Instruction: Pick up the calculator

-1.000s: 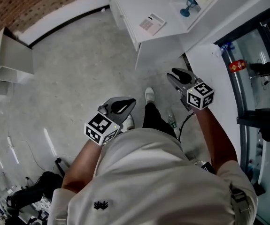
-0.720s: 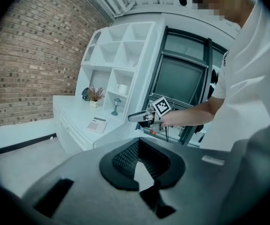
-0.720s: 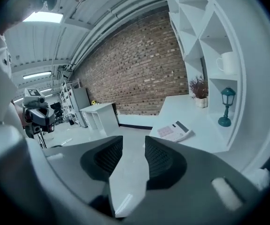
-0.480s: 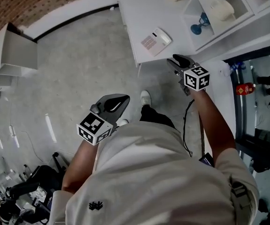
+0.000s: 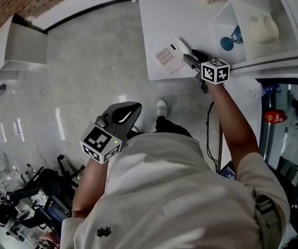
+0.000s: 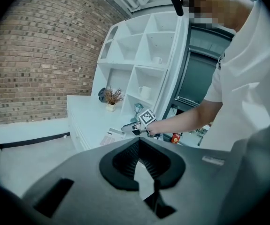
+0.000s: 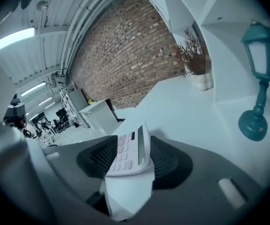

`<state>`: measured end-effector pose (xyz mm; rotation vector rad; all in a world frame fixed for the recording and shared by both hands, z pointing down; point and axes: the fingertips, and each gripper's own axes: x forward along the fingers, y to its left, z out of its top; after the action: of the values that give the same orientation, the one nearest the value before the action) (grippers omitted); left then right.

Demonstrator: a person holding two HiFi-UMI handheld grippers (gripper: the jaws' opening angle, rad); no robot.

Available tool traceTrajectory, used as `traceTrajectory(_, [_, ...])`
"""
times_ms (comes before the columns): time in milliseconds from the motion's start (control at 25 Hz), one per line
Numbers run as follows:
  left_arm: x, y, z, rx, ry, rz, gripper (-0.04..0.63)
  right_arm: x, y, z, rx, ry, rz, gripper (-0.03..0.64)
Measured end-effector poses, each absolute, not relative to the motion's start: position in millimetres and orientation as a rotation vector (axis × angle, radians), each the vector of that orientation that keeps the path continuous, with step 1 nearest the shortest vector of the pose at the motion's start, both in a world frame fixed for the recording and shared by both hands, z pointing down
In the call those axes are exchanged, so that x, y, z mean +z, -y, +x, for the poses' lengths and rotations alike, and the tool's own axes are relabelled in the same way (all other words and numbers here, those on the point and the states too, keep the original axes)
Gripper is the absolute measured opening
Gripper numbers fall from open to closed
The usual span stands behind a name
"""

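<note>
Head view: the calculator (image 5: 168,57) lies flat at the near edge of the white counter (image 5: 164,14), with my right gripper (image 5: 187,58) at its right end.

Left gripper view: the left gripper (image 6: 138,149) hangs over the floor, jaws pressed together and empty.

Right gripper view: the jaws have just been opening and are now spread either side of the calculator, not pinching it yet. It looks like light, stiff, slick plastic, so I'd clamp the long side edges and stay off the keys.

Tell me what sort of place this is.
Probably a lab or workshop with a mock room corner: a brick wall, a white shelf unit holding a teal lamp ornament, and cluttered workbenches farther off.
</note>
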<state>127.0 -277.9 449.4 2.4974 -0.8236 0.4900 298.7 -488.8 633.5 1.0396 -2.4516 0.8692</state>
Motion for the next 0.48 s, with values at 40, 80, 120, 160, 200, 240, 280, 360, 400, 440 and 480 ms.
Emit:
traceTrajectory(40, [450, 282, 127, 0.489, 0.833, 2.493, 0.005, 641, 496, 299, 0.888, 2.445, 1.027, 0.237])
traceTrajectory(80, [452, 286, 127, 0.488, 0.841, 2.486, 0.005, 647, 502, 298, 0.913, 2.441, 1.013, 0.239])
traceTrajectory(120, [453, 290, 127, 0.489, 0.849, 2.48, 0.005, 652, 507, 297, 0.943, 2.44, 0.998, 0.242])
traceTrajectory(160, [454, 292, 126, 0.49, 0.856, 2.474, 0.005, 657, 511, 295, 0.977, 2.438, 0.982, 0.242])
traceTrajectory(200, [454, 294, 124, 0.492, 0.861, 2.47, 0.005, 663, 514, 293, 1.012, 2.433, 0.967, 0.242])
traceTrajectory(240, [453, 297, 122, 0.492, 0.866, 2.469, 0.005, 668, 517, 291, 1.047, 2.427, 0.953, 0.241])
traceTrajectory(280, [452, 299, 120, 0.492, 0.871, 2.469, 0.005, 671, 518, 288, 1.08, 2.423, 0.936, 0.241])
traceTrajectory(360, [453, 305, 117, 0.491, 0.889, 2.466, 0.005, 671, 521, 280, 1.136, 2.428, 0.884, 0.232])
traceTrajectory(400, [453, 308, 115, 0.49, 0.901, 2.461, 0.005, 671, 522, 277, 1.156, 2.426, 0.861, 0.229])
traceTrajectory(440, [454, 310, 114, 0.488, 0.912, 2.456, 0.005, 674, 523, 275, 1.176, 2.42, 0.842, 0.221])
traceTrajectory(480, [454, 312, 113, 0.486, 0.921, 2.454, 0.005, 677, 523, 273, 1.199, 2.412, 0.826, 0.209])
